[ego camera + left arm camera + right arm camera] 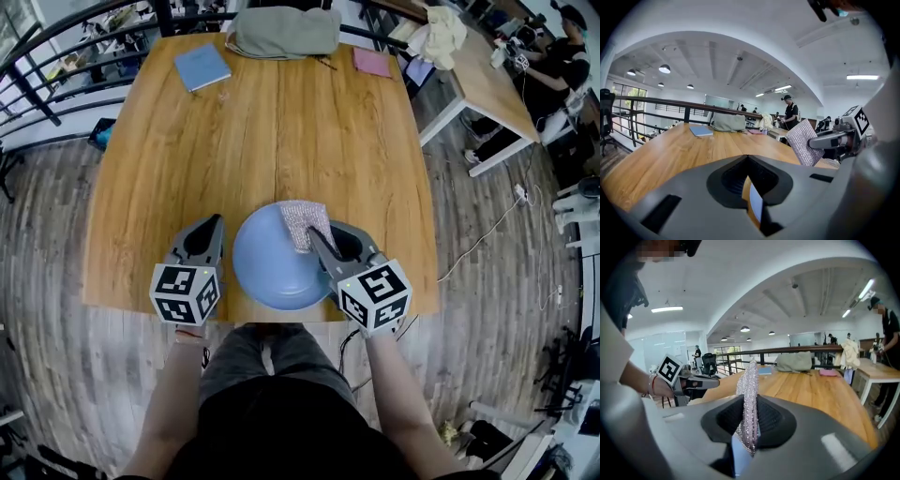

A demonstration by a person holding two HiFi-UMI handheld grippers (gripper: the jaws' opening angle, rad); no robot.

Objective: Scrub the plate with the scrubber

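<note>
A round blue plate (272,262) lies on the wooden table (281,141) near its front edge. A silvery mesh scrubber (302,221) rests over the plate's far right part, and my right gripper (315,234) is shut on it. In the right gripper view the scrubber (749,394) stands upright, pinched between the jaws of the right gripper (750,398). My left gripper (217,221) hovers just left of the plate, a little apart from its rim, its jaws shut with nothing between them. In the left gripper view the left gripper (748,157) shows closed jaws, with a sliver of the plate (755,204) below them.
A blue notebook (202,66), a grey bag (286,31) and a pink pad (372,62) lie along the table's far edge. A black railing (66,66) runs at the left. A second table (487,80) with a seated person (553,66) stands at the right.
</note>
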